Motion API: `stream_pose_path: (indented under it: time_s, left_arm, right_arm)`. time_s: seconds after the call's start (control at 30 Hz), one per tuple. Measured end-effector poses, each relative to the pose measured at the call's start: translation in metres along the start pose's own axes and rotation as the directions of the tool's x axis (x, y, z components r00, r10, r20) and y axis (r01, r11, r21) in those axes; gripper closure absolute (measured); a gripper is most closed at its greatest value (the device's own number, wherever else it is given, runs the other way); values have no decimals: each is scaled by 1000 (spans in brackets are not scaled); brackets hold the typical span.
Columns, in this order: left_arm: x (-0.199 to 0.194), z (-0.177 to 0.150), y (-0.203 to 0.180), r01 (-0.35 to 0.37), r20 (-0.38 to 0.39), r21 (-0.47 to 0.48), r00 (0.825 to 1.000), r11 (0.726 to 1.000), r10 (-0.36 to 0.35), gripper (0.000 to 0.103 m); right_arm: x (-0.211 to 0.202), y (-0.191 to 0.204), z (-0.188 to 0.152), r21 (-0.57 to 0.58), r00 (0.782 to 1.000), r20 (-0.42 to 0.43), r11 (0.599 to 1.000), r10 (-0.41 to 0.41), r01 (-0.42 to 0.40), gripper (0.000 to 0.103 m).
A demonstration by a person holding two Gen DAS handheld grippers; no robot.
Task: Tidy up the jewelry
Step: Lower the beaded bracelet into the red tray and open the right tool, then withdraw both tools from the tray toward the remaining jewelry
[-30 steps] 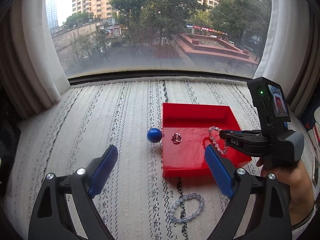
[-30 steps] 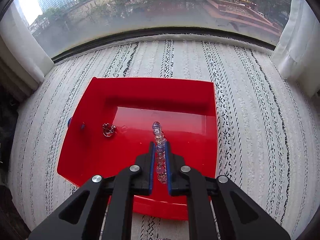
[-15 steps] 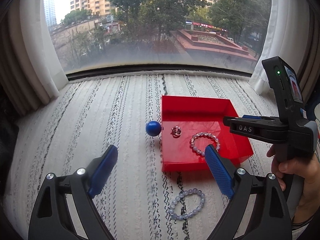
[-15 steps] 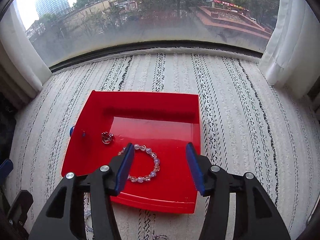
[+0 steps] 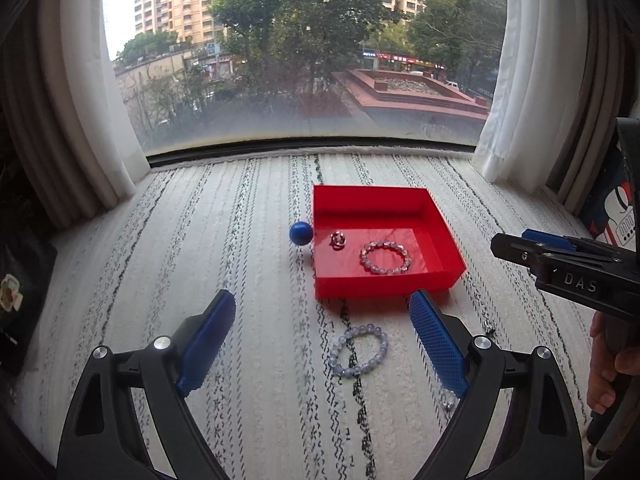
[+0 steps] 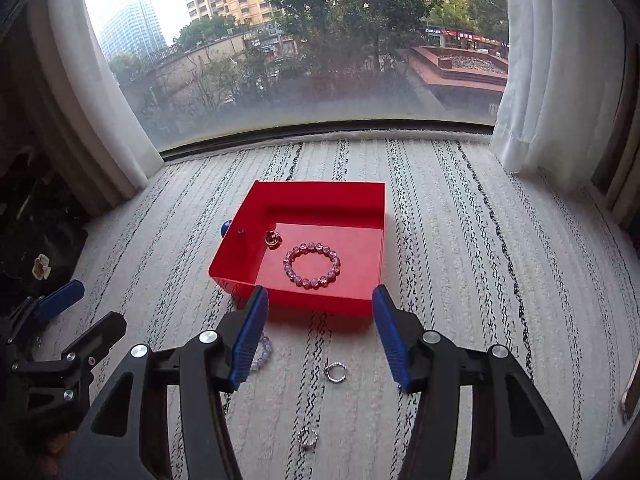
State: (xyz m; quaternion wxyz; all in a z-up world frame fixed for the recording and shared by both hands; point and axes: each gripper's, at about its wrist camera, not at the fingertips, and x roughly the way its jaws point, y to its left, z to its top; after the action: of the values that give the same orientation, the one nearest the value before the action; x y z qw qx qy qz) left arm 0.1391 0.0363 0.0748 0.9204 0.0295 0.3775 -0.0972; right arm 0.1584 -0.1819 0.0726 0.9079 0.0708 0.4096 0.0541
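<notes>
A red tray (image 5: 448,280) (image 6: 244,224) sits on the striped cloth. In it lie a pink bead bracelet (image 5: 385,257) (image 6: 312,266) and a small ring (image 5: 338,239) (image 6: 273,239). A pale blue bead bracelet (image 5: 359,350) lies on the cloth in front of the tray, partly hidden behind my right finger in the right wrist view (image 6: 262,354). Two silver rings (image 6: 335,372) (image 6: 307,438) lie nearer me. My left gripper (image 5: 322,340) is open and empty above the blue bracelet. My right gripper (image 6: 320,336) (image 5: 520,246) is open and empty, pulled back from the tray.
A blue ball (image 5: 301,233) rests against the tray's left side. White curtains (image 5: 92,120) hang at both sides of the window. A dark object (image 5: 20,292) lies at the cloth's left edge.
My right gripper opened and let the pink bracelet drop into the tray, then drew back toward me. The left gripper rose and pulled back slightly.
</notes>
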Motion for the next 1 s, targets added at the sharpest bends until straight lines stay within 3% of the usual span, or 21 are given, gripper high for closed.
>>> stream_pose_path:
  time_s: [0.23,0.37,0.53,0.73,1.0]
  left_arm:
    - [-32,-75,-5,37,-42,-3,998,999,-37,17]
    - [-40,-116,-4,7,-56,-18,998,1000,-8,17]
    - [-33,-156,-9,25,-94,-20,995,999,-27,17]
    - [-23,-179,-20,37,-136,-24,990,999,-39,17]
    - [-23,-171,-23,6,-103,-27,995,1000,-9,17]
  right_arm:
    - [-49,-4,-89,3,998,54,1000,-13,13,42]
    - [-60,-5,-140,39,997,75,999,-7,4,30]
    - [-57,-5,-187,76,998,68,997,-11,5,27]
    - [-50,-2,-210,58,997,72,998,-35,31,27]
    - [-56,-8,-210,77,995,99,997,-33,25,23]
